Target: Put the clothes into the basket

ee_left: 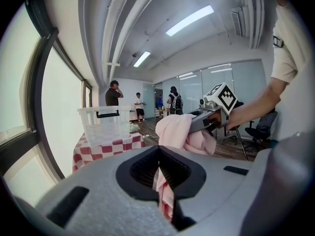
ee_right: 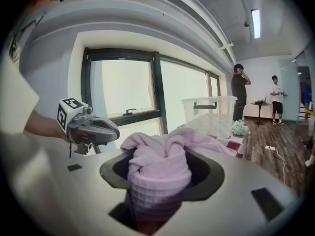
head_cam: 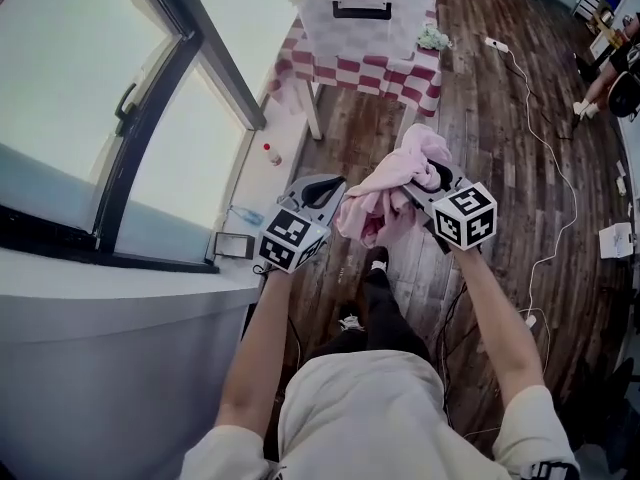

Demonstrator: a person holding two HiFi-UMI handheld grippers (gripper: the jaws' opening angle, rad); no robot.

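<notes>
Clothes: one pale pink cloth [head_cam: 385, 200] is held in mid-air between both grippers, over the wooden floor [head_cam: 490, 118] and well short of the basket. One large window [head_cam: 90, 78] is seen on the left. One tabletop [head_cam: 372, 70] is covered by a red-and-white checked cover, and one clear plastic basket [head_cam: 340, 34] with a black handle is stood on it. One small pale green bundle [head_cam: 433, 38] is laid on the tabletop just beside the basket. The cloth is bunched and waffle-textured. The right gripper [head_cam: 425, 186] is clenched on a thick wad of it, which fills the jaws. The left gripper [head_cam: 332, 186] is closed on a thin hanging edge of the same cloth. A black-and-white square-marker cube is carried on each gripper, two in all.
</notes>
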